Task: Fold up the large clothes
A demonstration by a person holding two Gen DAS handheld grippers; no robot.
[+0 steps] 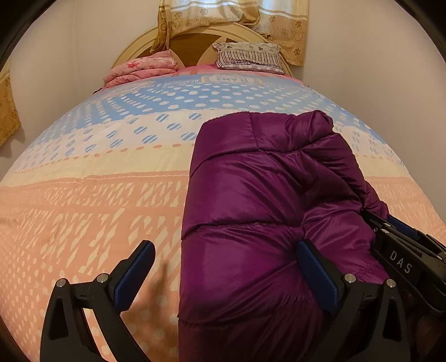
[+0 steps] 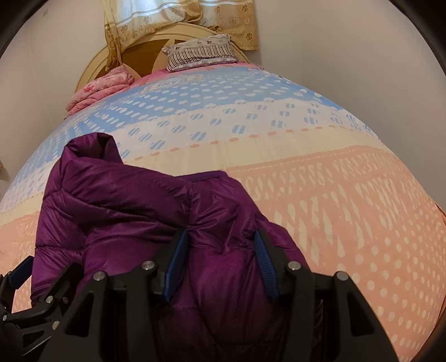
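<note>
Item 1, nearest: left gripper (image 1: 224,274), lower centre of the left wrist view; jaws spread wide, straddling the near left edge of the jacket, one pad over bare quilt, the other lying against the purple cloth; nothing pinched

Item 2: right gripper (image 2: 221,263), lower centre of the right wrist view; jaws half apart with a puffed fold of the jacket bulging between them, pads pressing its sides; read as pinching the jacket

Item 3: purple quilted jacket (image 1: 264,195), lying on the bed, right of centre in the left view, lower left in the right view; already doubled into a long narrow bundle, collar end bunched at the far end

Item 4: bed quilt (image 1: 97,181), patterned peach, cream and blue bands

Item 5, farthest: striped pillow (image 1: 249,57) and pink folded blanket (image 1: 139,71) at the headboard (image 2: 92,65), curtain (image 1: 223,16) above

Step judged: a lengthwise fold appears done; near end gathered for a crosswise fold

Next move calls for: left gripper closing on the near edge, both lifting together toward the collar end, keeping the slippery padding from springing open
</note>
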